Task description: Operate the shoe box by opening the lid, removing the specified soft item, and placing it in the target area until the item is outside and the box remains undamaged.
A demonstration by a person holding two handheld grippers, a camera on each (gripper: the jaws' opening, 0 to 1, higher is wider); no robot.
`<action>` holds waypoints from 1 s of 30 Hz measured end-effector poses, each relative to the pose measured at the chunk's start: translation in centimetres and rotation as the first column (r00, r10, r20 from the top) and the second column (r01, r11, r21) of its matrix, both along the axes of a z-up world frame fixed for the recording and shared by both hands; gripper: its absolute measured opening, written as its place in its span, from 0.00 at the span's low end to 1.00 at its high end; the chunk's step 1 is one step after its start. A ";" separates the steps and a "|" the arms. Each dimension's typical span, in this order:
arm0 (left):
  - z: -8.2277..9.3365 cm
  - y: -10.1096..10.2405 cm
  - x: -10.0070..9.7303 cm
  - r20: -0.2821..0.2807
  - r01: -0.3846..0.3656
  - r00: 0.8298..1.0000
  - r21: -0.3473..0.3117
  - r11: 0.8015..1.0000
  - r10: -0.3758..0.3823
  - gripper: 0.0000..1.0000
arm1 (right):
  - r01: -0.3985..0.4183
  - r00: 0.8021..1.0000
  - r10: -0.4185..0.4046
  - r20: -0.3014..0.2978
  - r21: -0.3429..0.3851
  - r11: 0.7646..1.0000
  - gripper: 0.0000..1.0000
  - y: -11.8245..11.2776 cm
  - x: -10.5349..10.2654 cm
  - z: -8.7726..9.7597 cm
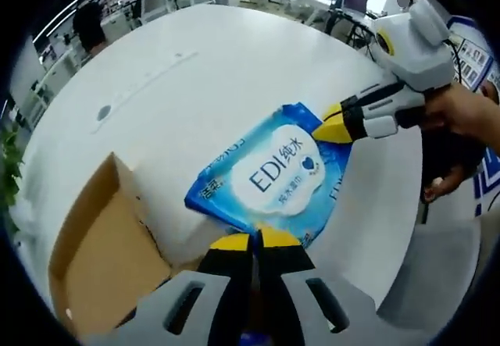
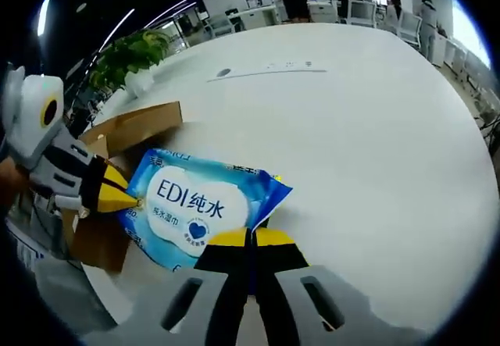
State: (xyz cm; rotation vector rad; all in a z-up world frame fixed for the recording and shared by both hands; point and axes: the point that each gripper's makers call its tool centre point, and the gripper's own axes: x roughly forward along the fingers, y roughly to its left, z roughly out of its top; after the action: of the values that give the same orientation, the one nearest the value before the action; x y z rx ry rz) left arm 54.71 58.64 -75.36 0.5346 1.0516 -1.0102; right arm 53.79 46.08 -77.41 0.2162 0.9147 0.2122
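Observation:
A blue and white wet-wipes pack [image 1: 273, 176] lies flat between both grippers over the white table [image 1: 195, 73]. In the left gripper view my left gripper [image 1: 254, 239] is shut on the pack's near edge, and the right gripper [image 1: 332, 123] comes in from the right, pinching its far corner. In the right gripper view my right gripper [image 2: 250, 239] is shut on the pack [image 2: 195, 205], with the left gripper [image 2: 117, 195] gripping the opposite edge. The open cardboard shoe box [image 1: 101, 252] stands to the left of the pack, also seen as the box [image 2: 133, 127] behind it.
A person's hand [image 1: 469, 112] holds the right gripper. A small round port [image 2: 224, 73] sits in the tabletop. A potted plant [image 2: 129, 57] stands beyond the table's edge. Chairs, desks and people fill the room's background.

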 end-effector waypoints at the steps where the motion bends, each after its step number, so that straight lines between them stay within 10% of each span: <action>1: -0.1 0.0 0.0 0.003 0.002 1.000 0.003 1.000 -0.002 0.00 | -0.002 1.000 0.002 -0.001 -0.002 1.000 0.00 0.0 0.0 -0.1; 30: 1.0 0.7 -0.1 0.007 0.009 1.000 -0.020 1.000 -0.009 0.04 | -0.006 1.000 0.006 0.000 -0.008 1.000 0.00 -0.6 -0.1 -0.7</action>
State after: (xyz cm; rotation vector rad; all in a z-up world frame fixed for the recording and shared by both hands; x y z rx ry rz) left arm 54.58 59.38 -74.34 0.5266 1.0323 -1.0254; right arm 53.74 45.43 -78.15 0.2061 0.9163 0.2144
